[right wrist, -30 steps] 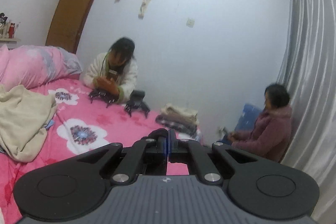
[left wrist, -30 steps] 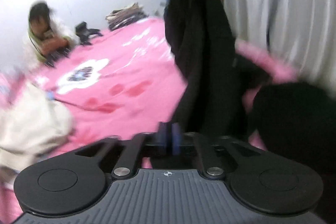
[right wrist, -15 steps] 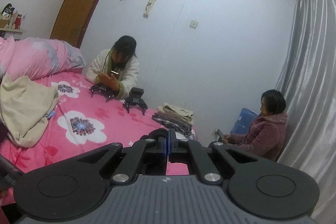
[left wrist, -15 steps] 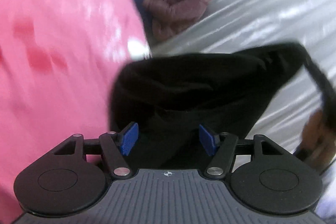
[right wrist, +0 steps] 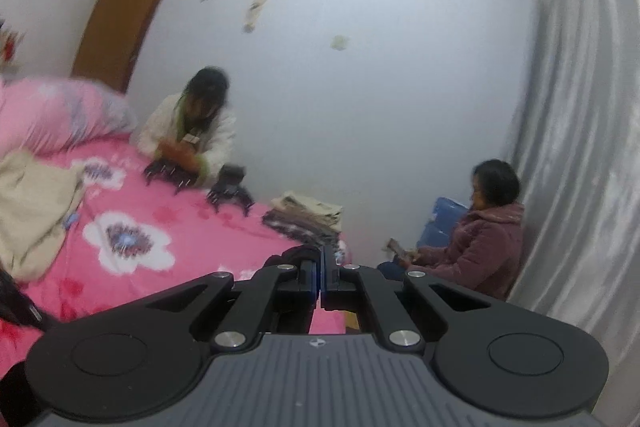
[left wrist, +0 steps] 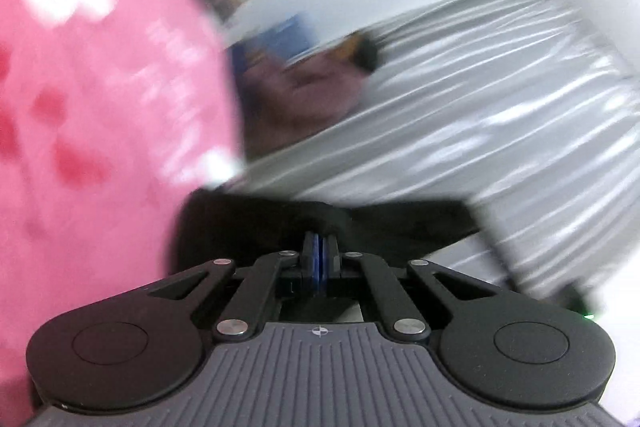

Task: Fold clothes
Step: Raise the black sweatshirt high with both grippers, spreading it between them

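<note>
the surface is a bed (right wrist: 192, 227) under a pink cover printed with large white flowers, in a room with pale walls, a brown door (right wrist: 128, 7) at the back left and a silver-grey curtain (right wrist: 580, 147) down the right side. a pink pillow (right wrist: 60, 111) lies at the head of the bed, a loose cream garment (right wrist: 32, 203) is heaped on the left part of the cover, and a stack of folded clothes (right wrist: 308, 215) sits near the far corner.

the left wrist view is rolled on its side and smeared by blur, so the bed cover (left wrist: 100, 107) and curtain (left wrist: 500, 107) run slantwise and small details cannot be read. in it the left hand-held gripper (left wrist: 320, 247) has its blue pads pressed together, pinching a fold of the black garment (left wrist: 248, 227), which hangs stretched across just ahead of the fingers; its full shape is cut off by the gripper body.

the right hand-held gripper (right wrist: 322, 267) is also pressed together, with a dark bunch of cloth showing just at its tips; most of that cloth is hidden behind the fingers.

only the right wrist view gives the room clearly: a person in a white jacket (right wrist: 192, 135) seated at the far side of the bed beside two spare black grippers (right wrist: 228, 187), and a person in a mauve coat (right wrist: 484, 239) sitting by the curtain. the left view shows the second person only as a blurred mauve shape.
</note>
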The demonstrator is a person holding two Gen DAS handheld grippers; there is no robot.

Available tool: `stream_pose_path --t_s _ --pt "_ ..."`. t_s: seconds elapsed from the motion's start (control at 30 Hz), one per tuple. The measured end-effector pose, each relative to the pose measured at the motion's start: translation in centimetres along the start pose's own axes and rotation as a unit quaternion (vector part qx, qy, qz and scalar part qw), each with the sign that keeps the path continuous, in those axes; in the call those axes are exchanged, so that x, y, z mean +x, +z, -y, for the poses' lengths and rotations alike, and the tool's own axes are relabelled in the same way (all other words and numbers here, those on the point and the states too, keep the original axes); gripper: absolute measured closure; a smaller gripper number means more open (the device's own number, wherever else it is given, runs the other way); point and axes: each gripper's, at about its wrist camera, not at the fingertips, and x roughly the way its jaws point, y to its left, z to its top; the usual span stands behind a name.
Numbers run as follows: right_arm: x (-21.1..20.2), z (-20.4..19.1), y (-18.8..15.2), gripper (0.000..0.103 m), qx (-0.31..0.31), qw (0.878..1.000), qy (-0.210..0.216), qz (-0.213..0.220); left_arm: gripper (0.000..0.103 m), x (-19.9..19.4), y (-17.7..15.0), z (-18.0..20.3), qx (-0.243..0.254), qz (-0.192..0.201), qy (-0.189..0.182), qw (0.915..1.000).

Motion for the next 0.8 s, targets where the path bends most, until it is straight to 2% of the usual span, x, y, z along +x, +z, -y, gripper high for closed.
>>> stream_pose_path --t_s 0.13,0.23,0.3,0.5,0.67,0.73,0.8 --pt "-1.7 2.2 1.4 0.101 0.043 0.999 -0.008 0.019 0.103 -3.6 2.0 7.2 0.064 0.061 -0.023 0.9958" --pt "-3.3 3.5 3.7 0.101 0.048 0.998 -0.012 0.049 0.103 -5.5 3.4 13.1 0.114 0.102 -0.027 0.9878" --pt "-4.7 4.2 5.8 0.101 0.044 0.996 -0.017 0.077 0.103 -6.4 4.5 17.6 0.157 0.126 -0.025 0.9792" --pt "-8.2 7.2 14.7 0.101 0.031 0.987 -0.027 0.157 0.103 -8.5 6.3 28.9 0.265 0.188 -0.007 0.9458" --pt "-12.7 9.8 21.9 0.101 0.003 0.971 -0.045 0.234 0.103 -10.6 6.7 37.5 0.32 0.217 -0.017 0.922" --pt "-14.5 10.7 24.1 0.101 -0.007 0.965 -0.053 0.257 0.103 -11.8 6.2 40.5 0.345 0.233 -0.013 0.9091" --pt "-16.3 11.3 26.0 0.101 -0.018 0.96 -0.054 0.273 0.103 -12.8 5.1 43.3 0.375 0.25 -0.001 0.8926"
